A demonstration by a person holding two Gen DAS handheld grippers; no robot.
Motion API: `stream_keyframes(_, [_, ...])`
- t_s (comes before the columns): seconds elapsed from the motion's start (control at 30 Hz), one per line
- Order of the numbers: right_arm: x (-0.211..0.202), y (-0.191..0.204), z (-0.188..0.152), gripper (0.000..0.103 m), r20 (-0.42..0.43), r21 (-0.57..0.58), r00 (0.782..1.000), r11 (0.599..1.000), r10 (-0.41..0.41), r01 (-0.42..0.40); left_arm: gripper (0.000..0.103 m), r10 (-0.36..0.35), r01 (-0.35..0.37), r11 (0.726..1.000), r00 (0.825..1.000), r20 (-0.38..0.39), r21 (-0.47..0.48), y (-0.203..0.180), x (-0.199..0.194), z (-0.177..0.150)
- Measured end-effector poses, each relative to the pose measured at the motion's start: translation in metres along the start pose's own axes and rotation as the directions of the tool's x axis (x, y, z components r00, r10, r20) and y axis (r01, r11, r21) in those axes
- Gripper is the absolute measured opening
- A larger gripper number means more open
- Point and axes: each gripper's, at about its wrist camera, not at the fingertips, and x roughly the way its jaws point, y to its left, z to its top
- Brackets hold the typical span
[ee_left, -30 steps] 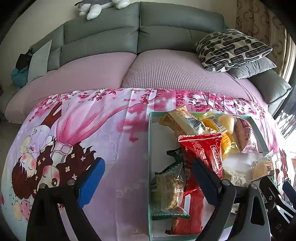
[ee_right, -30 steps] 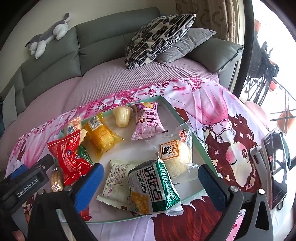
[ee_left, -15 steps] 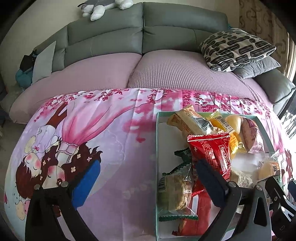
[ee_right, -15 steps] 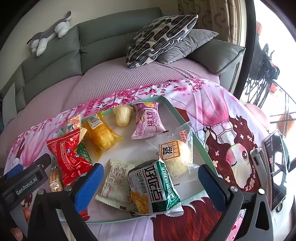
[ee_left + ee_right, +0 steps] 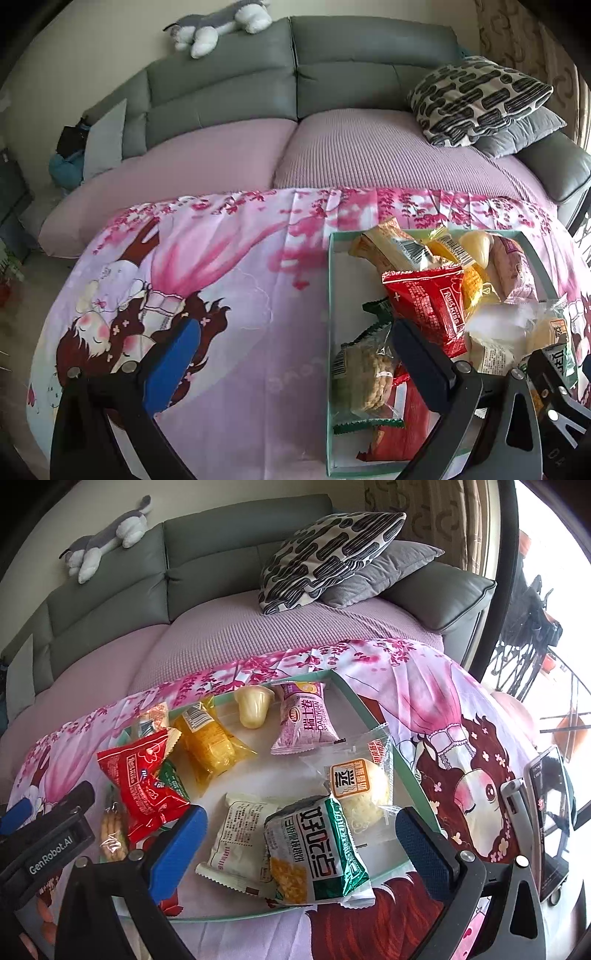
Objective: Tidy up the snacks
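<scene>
Snacks: We find them all inside the tray (image 5: pixel 373 716), a shallow green-rimmed box on the pink cloth (image 5: pixel 240 295); in the right wrist view they fill the middle of the frame.
Nearest pack: The green pack (image 5: pixel 317 853) lies at lower centre of the right wrist view, between the right tool's two pads, its long axis running up and down the frame, along the tool's line. It overlaps the white pack (image 5: pixel 236 834) on its left and the bun pack (image 5: pixel 358 786) above it.
Other packs: The red pack (image 5: pixel 144 779) sits at centre left, the yellow pack (image 5: pixel 210 742) above it, the jelly cup (image 5: pixel 253 705) and pink pack (image 5: pixel 306 720) at the far rim.
Right gripper (image 5: pixel 299 845): Jaws stand wide and hold nothing; neither pad touches the green pack.
Left gripper (image 5: pixel 295 362): Jaws have just been opening and now stand at full spread, empty. Its left pad hangs over bare cloth; its right pad is over the tray's left part, in front of the cracker pack (image 5: pixel 365 373) and red pack.
Key relation: We judge the right hand the nearer one for the green pack, which lies straight ahead of it and already straddled. The left tool is centred on cloth left of the tray, so its snacks lie to its right.
Risk: We judge that closing on the green pack may drag the white pack beneath it.
</scene>
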Motion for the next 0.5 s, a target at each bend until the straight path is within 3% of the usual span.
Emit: stream_keyframes(0.5, [-0.024, 0.027, -0.002, 0.103, 0.038, -0.086, 0.999, 0.996, -0.006, 0.009, 0.103, 0.086, -0.086, 0.996, 0.996, 0.003, -0.017, 0.035, -0.017, -0.010])
